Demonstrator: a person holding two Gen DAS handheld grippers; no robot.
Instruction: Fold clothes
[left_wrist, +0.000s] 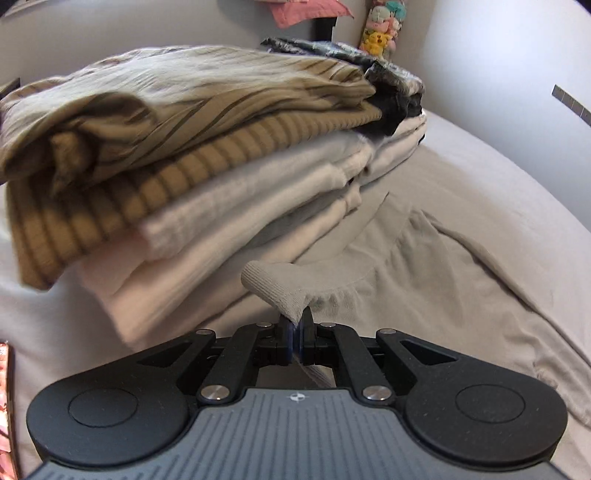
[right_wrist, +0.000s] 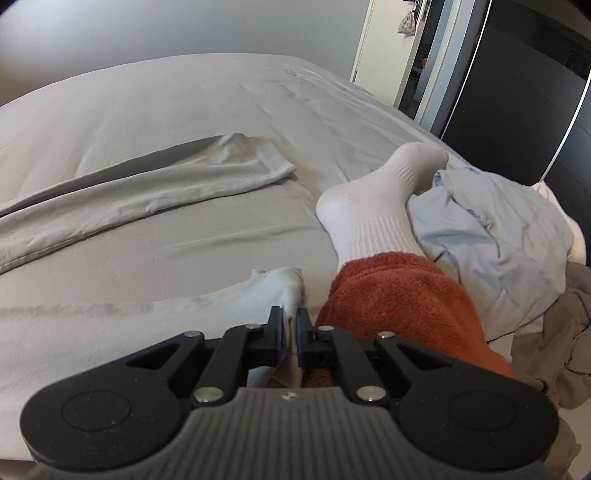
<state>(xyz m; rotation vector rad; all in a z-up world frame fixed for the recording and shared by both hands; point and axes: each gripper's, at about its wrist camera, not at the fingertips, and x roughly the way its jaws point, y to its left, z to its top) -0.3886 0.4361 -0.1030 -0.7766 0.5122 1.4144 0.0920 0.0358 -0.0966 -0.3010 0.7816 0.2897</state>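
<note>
While the grey garment (left_wrist: 424, 280) is lying on the bed (right_wrist: 184, 110) beside the stack of folded clothes (left_wrist: 184, 155), the left tongs (left_wrist: 296, 325) are clamping its ribbed cuff and the right tongs (right_wrist: 290, 325) are pinching its pale hem.

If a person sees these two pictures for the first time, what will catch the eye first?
In the left wrist view, a tall stack of folded clothes fills the upper left, topped by a tan striped garment, while the left gripper pinches a grey ribbed cuff. In the right wrist view, a white-socked foot with a rust fleece trouser leg rests on the bed, right of the right gripper.
</note>
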